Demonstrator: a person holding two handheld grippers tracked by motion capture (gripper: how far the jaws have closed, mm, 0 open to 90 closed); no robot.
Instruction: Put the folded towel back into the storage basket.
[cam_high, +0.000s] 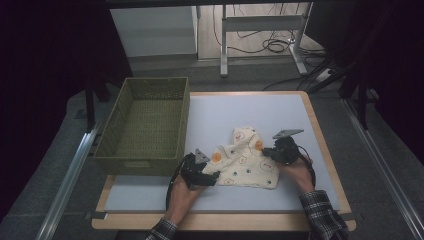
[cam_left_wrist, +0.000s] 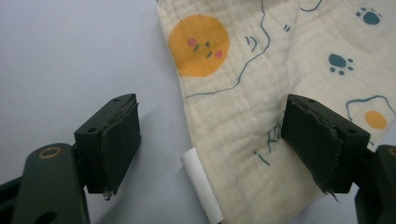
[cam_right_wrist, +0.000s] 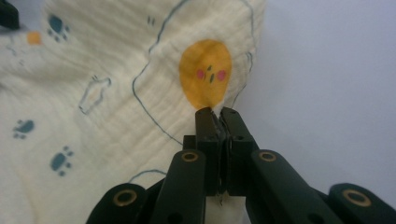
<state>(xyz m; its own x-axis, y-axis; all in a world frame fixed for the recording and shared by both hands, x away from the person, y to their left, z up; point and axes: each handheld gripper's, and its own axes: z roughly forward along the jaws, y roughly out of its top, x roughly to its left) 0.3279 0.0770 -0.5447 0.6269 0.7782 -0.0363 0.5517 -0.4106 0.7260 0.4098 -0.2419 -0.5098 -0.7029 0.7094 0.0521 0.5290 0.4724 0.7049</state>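
A cream cloth (cam_high: 246, 160) printed with little orange faces and blue paw prints lies rumpled on the pale table (cam_high: 210, 115), toward the near side and just right of a green basket (cam_high: 145, 125) that stands empty at the left. The person works it from both ends. The right gripper (cam_right_wrist: 218, 112) is pinched tight on the cloth's right edge, its jaws closed with a thin fold of fabric caught between them just below an orange face. The left gripper (cam_left_wrist: 210, 140) stands open over the near left corner: one jaw hangs over bare table, the other over the cloth, and neither pad presses on anything. A small white tag (cam_left_wrist: 201, 186) pokes out from the hem between them.

This looks like the start of a fold or a lift, with one side secured and the other not yet taken. The next move, I would judge, calls for the left jaws to close on that corner, low enough to catch the hem rather than skate over it
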